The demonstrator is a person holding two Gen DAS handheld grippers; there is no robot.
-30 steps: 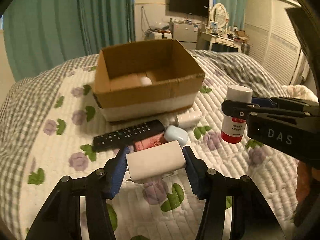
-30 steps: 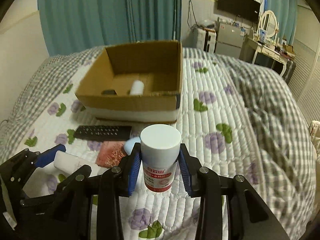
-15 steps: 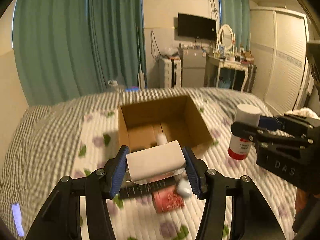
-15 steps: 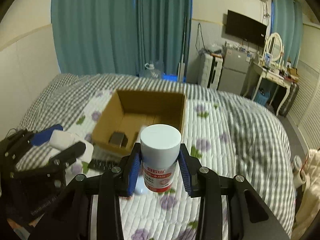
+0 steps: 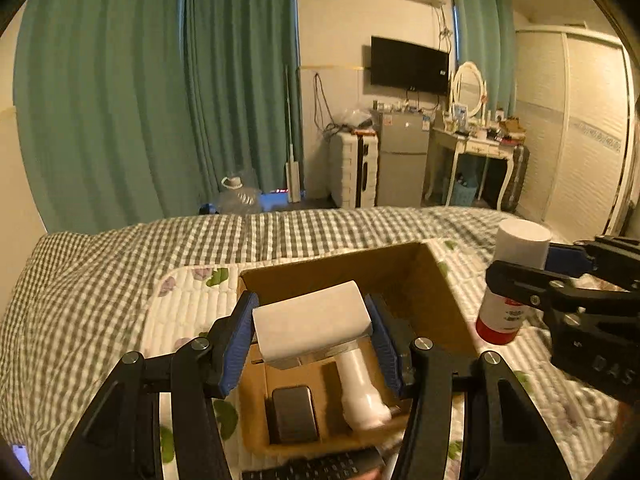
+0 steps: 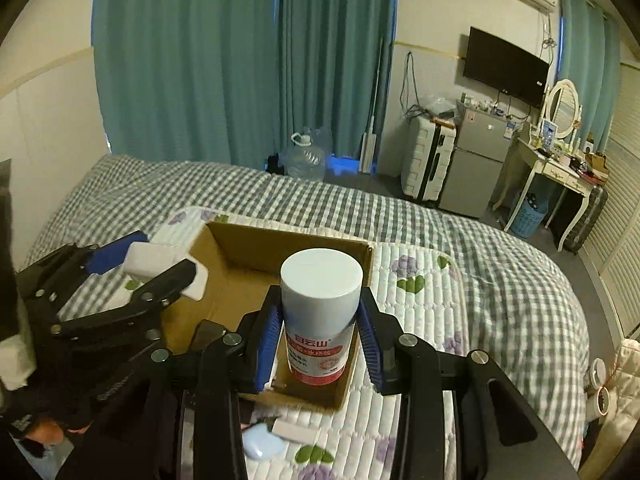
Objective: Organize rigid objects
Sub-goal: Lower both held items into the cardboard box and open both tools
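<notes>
A cardboard box (image 5: 436, 276) sits open on a bed (image 5: 100, 280) covered with a grey checked blanket and a white quilt printed with purple flowers. Everything here is placed relative to that box.

The left gripper (image 5: 310, 330) is held above the box's near left part. Its blue-padded fingers (image 5: 236, 336) are clamped on a white block (image 5: 310, 320), which hangs in the air over the box opening, not touching the cardboard.

The right gripper (image 6: 318, 338) is held above the box's near right corner. It grips a white bottle (image 6: 320, 312) with a white cap and a red label band; the bottle is upright and lifted clear of the bed. In the left wrist view, the same bottle (image 5: 514, 284) appears just to the right of the box, outside its right wall.

Inside the box, on its floor, lie a dark flat rectangular item (image 5: 294, 412) and, just to its right, a white tube (image 5: 360, 388) on its side.

On the quilt in front of the box's near wall lies a black remote control (image 5: 316, 470), partly cut off by the frame edge. Also in front of the box, a pale blue rounded case (image 6: 262, 444) lies just beside a small white stick-shaped item (image 6: 294, 432).

Beyond the box, teal curtains (image 5: 160, 100) hang behind the bed.
</notes>
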